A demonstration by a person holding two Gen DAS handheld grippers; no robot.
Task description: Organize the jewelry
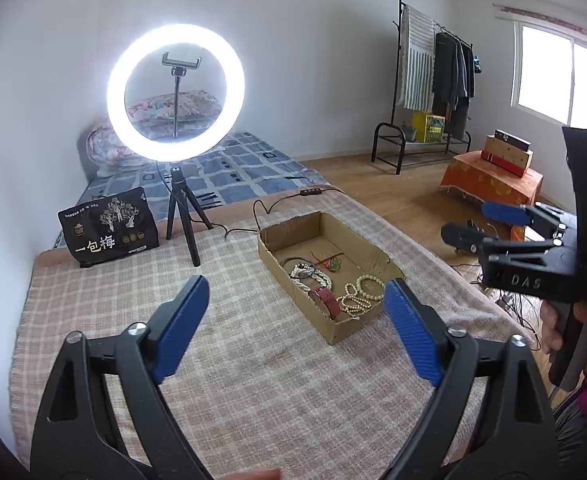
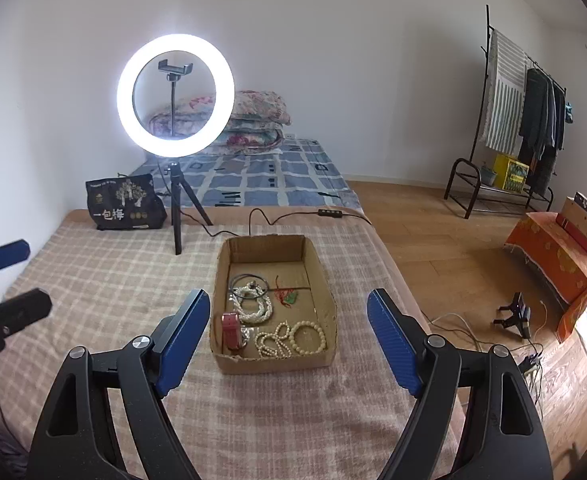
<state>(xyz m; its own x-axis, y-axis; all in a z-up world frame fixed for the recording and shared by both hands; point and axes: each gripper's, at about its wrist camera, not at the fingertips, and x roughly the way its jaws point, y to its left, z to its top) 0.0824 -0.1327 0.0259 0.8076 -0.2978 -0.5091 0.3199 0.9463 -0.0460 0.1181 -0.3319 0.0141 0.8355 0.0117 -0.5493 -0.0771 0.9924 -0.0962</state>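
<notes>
Cardboard box (image 2: 274, 354) of jewelry (image 2: 289, 338) ahead between spread, empty right gripper (image 2: 289, 330) fingers; left gripper (image 1: 297, 312) spread, farther left.

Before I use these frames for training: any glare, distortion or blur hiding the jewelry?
Left wrist view: ring light blown out, window overexposed, edges bent by the fisheye; cardboard box contents readable. Right wrist view: same glare, sharp beads, dark corners.

Both wrist views near, angled down over bed; share cardboard tray (image 1: 329, 280), ring light (image 2: 175, 95).
</notes>
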